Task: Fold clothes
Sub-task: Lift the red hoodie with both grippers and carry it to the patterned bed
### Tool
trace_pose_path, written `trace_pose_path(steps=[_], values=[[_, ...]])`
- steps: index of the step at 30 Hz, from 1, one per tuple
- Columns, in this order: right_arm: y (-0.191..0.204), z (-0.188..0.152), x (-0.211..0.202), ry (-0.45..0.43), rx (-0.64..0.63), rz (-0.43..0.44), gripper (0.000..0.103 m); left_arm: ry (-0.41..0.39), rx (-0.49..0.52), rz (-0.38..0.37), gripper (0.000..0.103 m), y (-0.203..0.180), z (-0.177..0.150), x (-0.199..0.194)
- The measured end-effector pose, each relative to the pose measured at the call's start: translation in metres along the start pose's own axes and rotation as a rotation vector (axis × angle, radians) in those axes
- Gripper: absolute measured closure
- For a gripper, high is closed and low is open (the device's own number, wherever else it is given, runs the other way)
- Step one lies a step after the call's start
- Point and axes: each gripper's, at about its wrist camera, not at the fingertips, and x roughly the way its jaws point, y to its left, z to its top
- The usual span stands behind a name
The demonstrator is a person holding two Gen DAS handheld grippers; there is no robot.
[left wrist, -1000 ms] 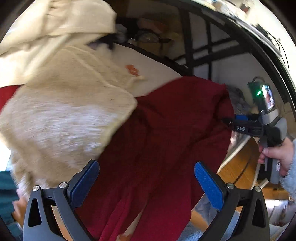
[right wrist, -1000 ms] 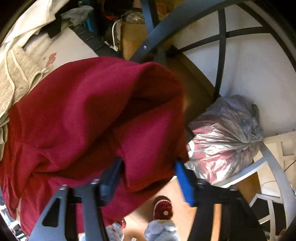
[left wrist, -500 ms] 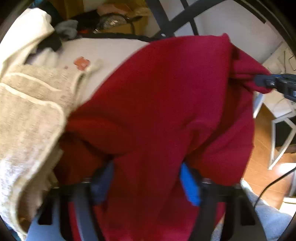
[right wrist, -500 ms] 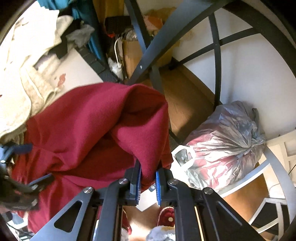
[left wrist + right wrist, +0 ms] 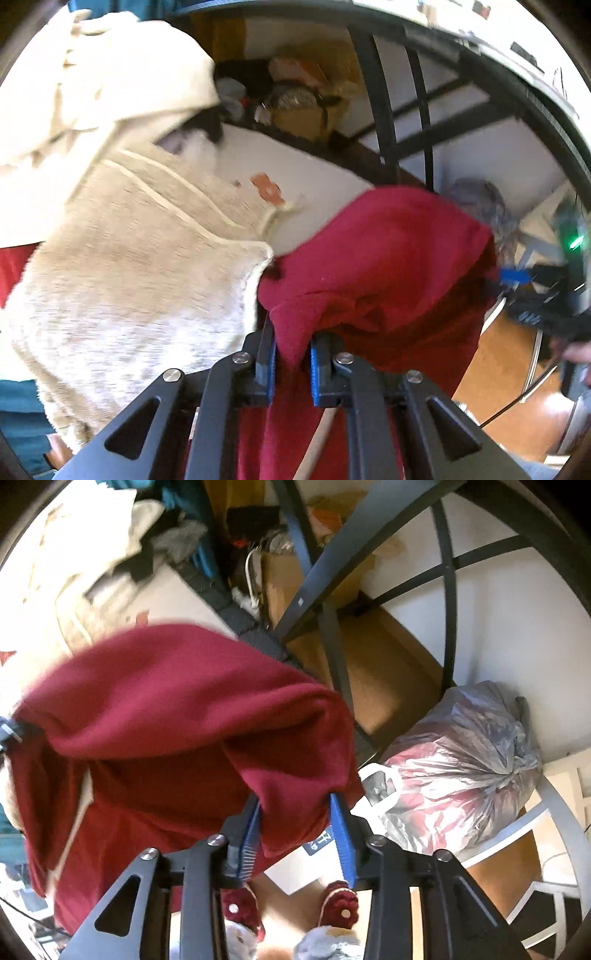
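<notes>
Left gripper (image 5: 291,354): jaws have just been closing, now nearly together, blue pads pinching a bunched edge of the dark red fleece garment (image 5: 384,266). Right gripper (image 5: 295,830): jaws have just been opening, partway apart; a fold of the same red fleece hangs between the blue pads, touching both, though I cannot tell how firmly they press.

The garment is strung between the two grippers, lifted, sagging in the middle, hanging at the edge of the white sheet-covered bed (image 5: 295,173) and above the wooden floor (image 5: 391,672).

Progress: early, by my read. The garment is picked up at two points but not spread, no fold made. The beige fluffy knit garment (image 5: 122,266) and the cream cloth heap (image 5: 92,74) lie unfolded on the bed. Nearly everything is left: spread, fold, stack, then the rest of the pile.

View differences: the left wrist view shows the beige knit close up, touching the red fleece, plus the right gripper at the far corner with a green light. The right wrist view shows the grey plastic bag stuffed with red cloth (image 5: 461,760) on the floor, the black metal bed frame (image 5: 332,576), and the person's red slippers (image 5: 343,904) below, none clear in the left view.
</notes>
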Motion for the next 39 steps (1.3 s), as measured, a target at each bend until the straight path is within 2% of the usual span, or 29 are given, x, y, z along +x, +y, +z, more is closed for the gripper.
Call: trace_pose_path(steps=[4,5,6,9,13,16,21,27,32,35,39], values=[[-0.003,-0.003,0.015,0.047,0.027,0.019,0.066,-0.078,-0.064,-0.003,0.091,0.015,0.013,-0.040],[-0.004,-0.003,0.012,0.045,0.037,0.024,0.073,-0.103,-0.079,0.008,0.091,0.018,0.022,-0.045],[-0.006,-0.002,0.007,0.040,0.047,0.029,0.094,-0.127,-0.095,0.019,0.091,0.021,0.033,-0.050],[-0.009,0.001,-0.019,-0.012,0.095,0.073,0.096,-0.186,-0.139,0.028,0.091,0.029,0.038,-0.083],[-0.006,0.014,-0.109,-0.219,0.108,0.138,0.097,-0.270,-0.178,0.041,0.092,0.039,0.055,-0.123],[-0.004,0.022,-0.164,-0.336,0.106,0.175,0.097,-0.341,-0.216,0.038,0.092,0.051,0.063,-0.168],[-0.001,0.026,-0.216,-0.441,0.080,0.208,0.097,-0.470,-0.223,0.049,0.092,0.054,0.071,-0.242],[0.007,0.024,-0.289,-0.596,0.106,0.304,0.097,-0.615,-0.179,0.097,0.092,0.046,0.073,-0.324],[0.010,0.025,-0.382,-0.814,0.089,0.364,0.097,-0.789,-0.153,0.132,0.092,0.033,0.072,-0.394],[-0.001,0.014,-0.447,-0.980,0.084,0.377,0.097,-0.903,-0.120,0.110,0.092,0.016,0.078,-0.439],[-0.027,-0.009,-0.525,-1.175,0.095,0.333,0.097,-1.058,-0.010,0.048,0.091,-0.024,0.089,-0.494]])
